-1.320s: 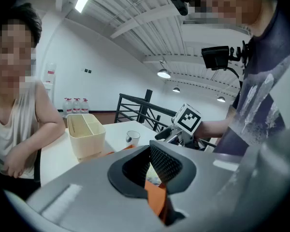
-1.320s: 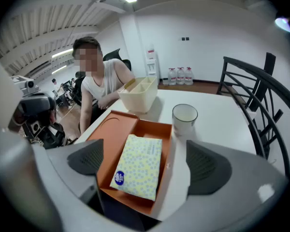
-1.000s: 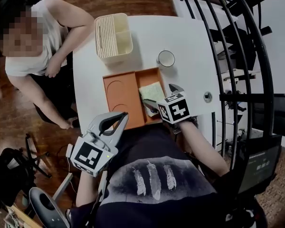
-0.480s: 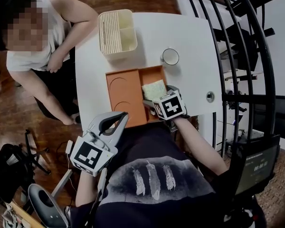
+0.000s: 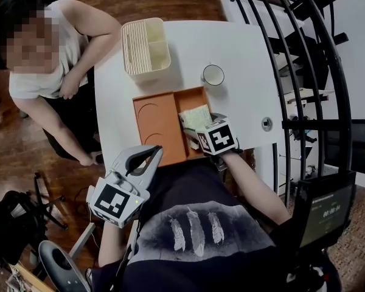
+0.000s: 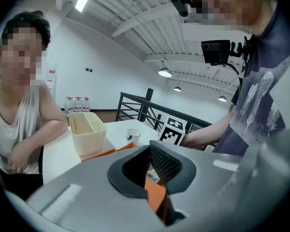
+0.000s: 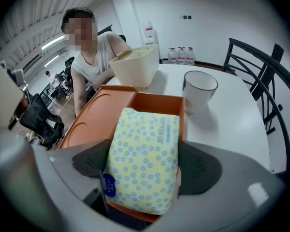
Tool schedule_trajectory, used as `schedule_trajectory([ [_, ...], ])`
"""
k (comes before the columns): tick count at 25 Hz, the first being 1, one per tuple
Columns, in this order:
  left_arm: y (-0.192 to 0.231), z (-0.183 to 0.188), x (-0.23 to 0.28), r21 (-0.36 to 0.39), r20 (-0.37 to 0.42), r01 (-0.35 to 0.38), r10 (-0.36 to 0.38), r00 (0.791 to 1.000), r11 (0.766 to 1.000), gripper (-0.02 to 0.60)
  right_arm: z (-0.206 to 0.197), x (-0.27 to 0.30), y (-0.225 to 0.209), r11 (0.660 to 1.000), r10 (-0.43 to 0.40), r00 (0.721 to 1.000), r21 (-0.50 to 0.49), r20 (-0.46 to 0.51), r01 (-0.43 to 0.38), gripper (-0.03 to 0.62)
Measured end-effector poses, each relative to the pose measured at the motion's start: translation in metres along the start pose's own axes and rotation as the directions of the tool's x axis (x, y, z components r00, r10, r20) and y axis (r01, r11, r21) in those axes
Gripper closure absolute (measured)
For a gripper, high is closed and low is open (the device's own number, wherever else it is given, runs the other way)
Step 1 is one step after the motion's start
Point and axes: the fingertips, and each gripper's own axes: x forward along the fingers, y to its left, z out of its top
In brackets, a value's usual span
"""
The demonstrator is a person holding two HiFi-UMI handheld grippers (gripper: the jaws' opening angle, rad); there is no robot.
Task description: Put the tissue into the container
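Observation:
A tissue pack (image 5: 194,115), pale yellow with blue rings, lies in the right compartment of the orange tray (image 5: 155,123). My right gripper (image 5: 199,125) reaches over that compartment. In the right gripper view its jaws are closing, and both pads touch the long sides of the tissue pack (image 7: 142,158). The cream divided container (image 5: 146,47) stands further back on the white table (image 5: 231,47). My left gripper (image 5: 152,154) hangs off the table's near edge, shut, with nothing in it.
A white cup (image 5: 213,75) stands right of the tray's far corner. A person (image 5: 48,59) sits at the table's left side. A black curved railing (image 5: 304,72) runs close along the right edge of the table.
The right gripper moved forward over the tray's right compartment and came down around the tissue pack. Its jaws have narrowed onto the pack. The left gripper barely moved.

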Motion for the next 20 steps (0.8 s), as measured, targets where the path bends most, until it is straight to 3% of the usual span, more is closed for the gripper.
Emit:
schedule_trajectory([
  [8, 0.011, 0.001, -0.009, -0.01, 0.01, -0.027, 0.027, 1.0, 1.0, 0.568, 0.035, -0.062, -0.007, 0.998, 0.041, 0.986, 0.033, 0.164, -0.047, 0.151],
  [11, 0.014, 0.001, -0.009, -0.02, 0.029, -0.021, 0.022, 0.999, 1.0, 0.568, 0.048, -0.099, -0.026, 0.999, 0.007, 0.967, 0.05, 0.254, -0.021, 0.151],
  [14, 0.013, -0.003, -0.014, -0.003, -0.007, -0.037, 0.037, 0.999, 0.999, 0.568, 0.048, -0.129, -0.054, 0.995, -0.05, 0.951, 0.102, 0.305, 0.02, 0.151],
  [17, 0.003, 0.0, -0.002, 0.005, -0.005, -0.002, 0.002, 1.0, 1.0, 0.568, 0.028, -0.151, -0.1, 0.98, -0.156, 0.942, 0.168, 0.296, 0.109, 0.151],
  [20, 0.005, -0.002, -0.004, 0.01, -0.03, -0.008, 0.008, 1.0, 1.0, 0.568, 0.006, -0.141, -0.121, 0.964, -0.189, 0.949, 0.234, 0.253, 0.129, 0.151],
])
